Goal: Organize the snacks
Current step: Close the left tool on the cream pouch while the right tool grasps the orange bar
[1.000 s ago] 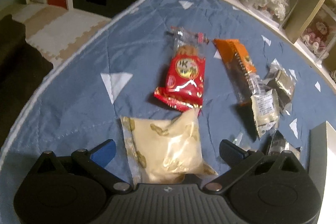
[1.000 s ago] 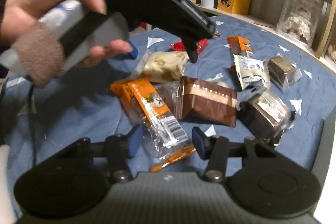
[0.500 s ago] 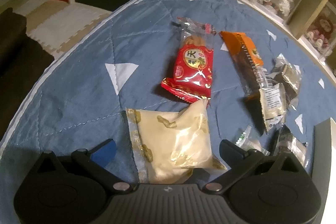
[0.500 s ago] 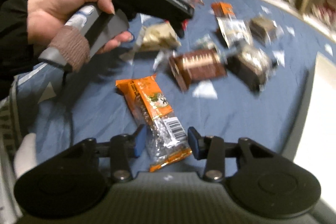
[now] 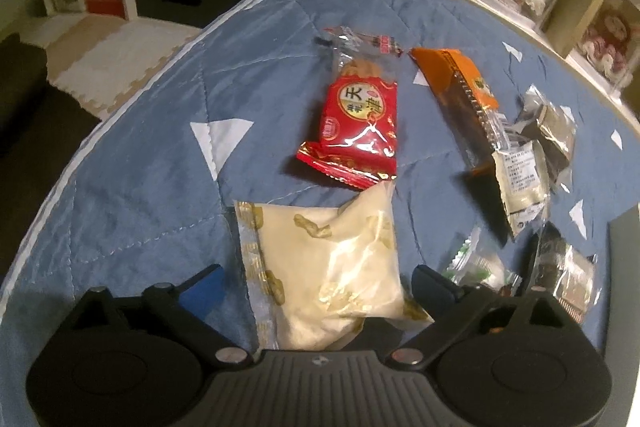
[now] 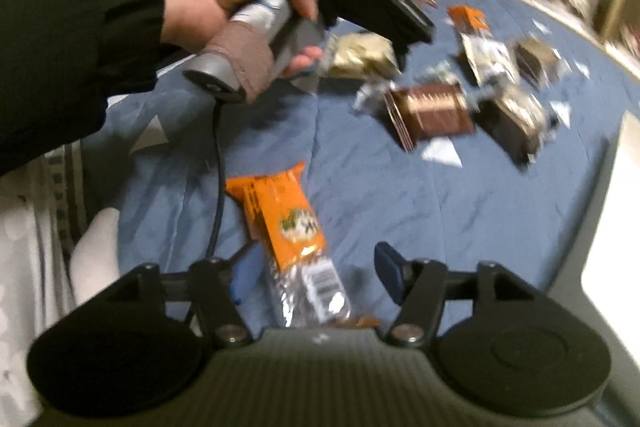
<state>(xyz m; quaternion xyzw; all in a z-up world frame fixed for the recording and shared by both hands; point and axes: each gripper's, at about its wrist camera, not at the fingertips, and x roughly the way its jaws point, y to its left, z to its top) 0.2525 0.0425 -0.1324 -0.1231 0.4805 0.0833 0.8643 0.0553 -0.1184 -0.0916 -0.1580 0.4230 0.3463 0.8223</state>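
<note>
Right tongs (image 6: 316, 277) wider around orange packet (image 6: 286, 223)

far snacks (image 6: 480, 83) motion-blurred, cream packet (image 5: 328, 267) end hidden under gripper (image 5: 316, 281)

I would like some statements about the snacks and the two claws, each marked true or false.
1. The left claw is open, with the cream packet between its fingers. True.
2. The red packet lies on top of the cream packet. False: it lies beyond the cream packet, on the blue quilt.
3. The right claw is shut on the brown packet. False: it is open around an orange packet; the brown packet lies farther off.
4. A white-labelled packet overlaps the near end of the orange bar. True.
</note>
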